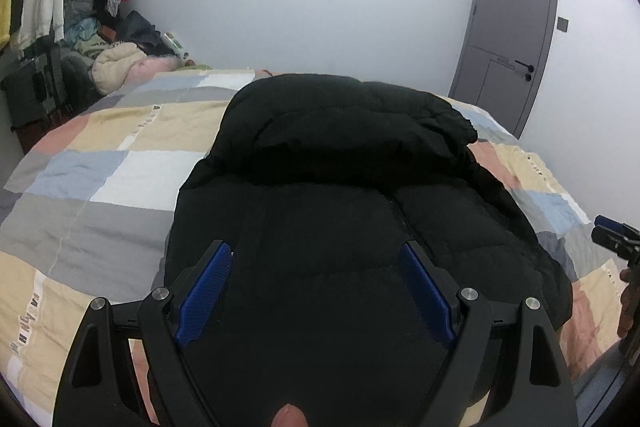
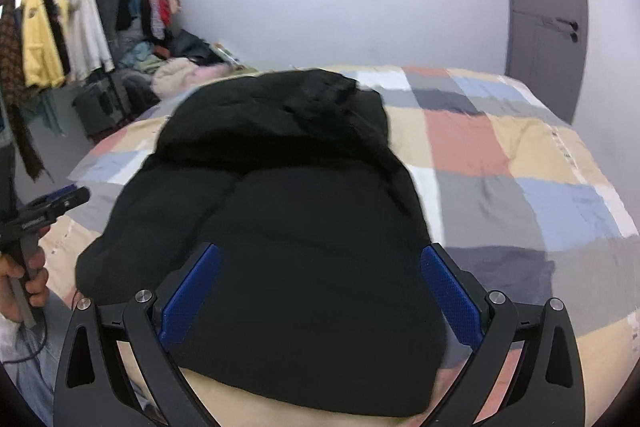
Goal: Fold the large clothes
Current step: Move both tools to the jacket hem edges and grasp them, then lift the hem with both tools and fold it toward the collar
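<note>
A black puffer jacket (image 1: 320, 195) lies on the patchwork quilt (image 1: 100, 163) of the bed, already doubled into a thick bundle with its hood end toward the far wall. The left gripper (image 1: 318, 281) hangs over the near hem with its jaws spread wide and nothing between the blue pads (image 1: 208, 291); the right gripper (image 2: 320, 287) is likewise wide and empty above the jacket's near edge. The padding looks soft, springy and light — it will likely puff back open unless pressed flat. The shell probably slides easily, so a deep bite on the hem corners seems safest — not on the bulging middle.
</note>
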Motion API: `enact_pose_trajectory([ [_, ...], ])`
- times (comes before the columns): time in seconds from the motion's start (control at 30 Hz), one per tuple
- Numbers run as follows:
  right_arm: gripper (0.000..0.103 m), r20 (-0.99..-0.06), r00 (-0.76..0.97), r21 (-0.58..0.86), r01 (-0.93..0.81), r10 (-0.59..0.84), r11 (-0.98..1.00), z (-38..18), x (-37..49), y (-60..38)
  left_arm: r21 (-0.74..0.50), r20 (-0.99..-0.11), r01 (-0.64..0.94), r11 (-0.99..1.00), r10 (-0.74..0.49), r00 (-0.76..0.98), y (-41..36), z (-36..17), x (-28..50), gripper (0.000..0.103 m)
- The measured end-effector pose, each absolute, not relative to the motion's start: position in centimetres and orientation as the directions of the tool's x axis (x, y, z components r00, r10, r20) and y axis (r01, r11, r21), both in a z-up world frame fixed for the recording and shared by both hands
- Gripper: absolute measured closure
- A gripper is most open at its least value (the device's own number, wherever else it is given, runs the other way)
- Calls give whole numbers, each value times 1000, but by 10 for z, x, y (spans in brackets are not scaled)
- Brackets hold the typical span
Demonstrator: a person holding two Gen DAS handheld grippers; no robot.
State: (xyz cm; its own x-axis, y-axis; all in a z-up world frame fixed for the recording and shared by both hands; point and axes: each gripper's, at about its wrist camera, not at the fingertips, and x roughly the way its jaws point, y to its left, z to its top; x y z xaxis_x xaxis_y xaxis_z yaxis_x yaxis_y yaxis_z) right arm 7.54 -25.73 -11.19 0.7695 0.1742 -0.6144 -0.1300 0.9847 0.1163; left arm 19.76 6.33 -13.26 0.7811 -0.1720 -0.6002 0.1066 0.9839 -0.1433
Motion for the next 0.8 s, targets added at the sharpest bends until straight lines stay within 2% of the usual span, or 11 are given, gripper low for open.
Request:
enact_pose_trajectory([
  [0.23,2,-724,674,204,4,148,979,-137,101,-314,-227,-638,102,969,-227,736,74,-143,210,17],
  [0.4,2,-814,518,362,100,262,927,-187,124,-339,-293,-676,77,953,-263,689,83,-153,220,17],
  [0.57,2,-819,448,449,116,357,886,-207,129,-338,-323,-739,34,946,-274,615,90,-170,230,17],
  [0.7,2,-847,417,428,168,329,888,-213,126,-341,-383,-770,-41,923,-295,566,117,-181,241,17],
  [0.8,2,-856,407,428,213,319,878,-218,126,-350,-422,-789,-158,893,-276,550,152,-189,247,17],
])
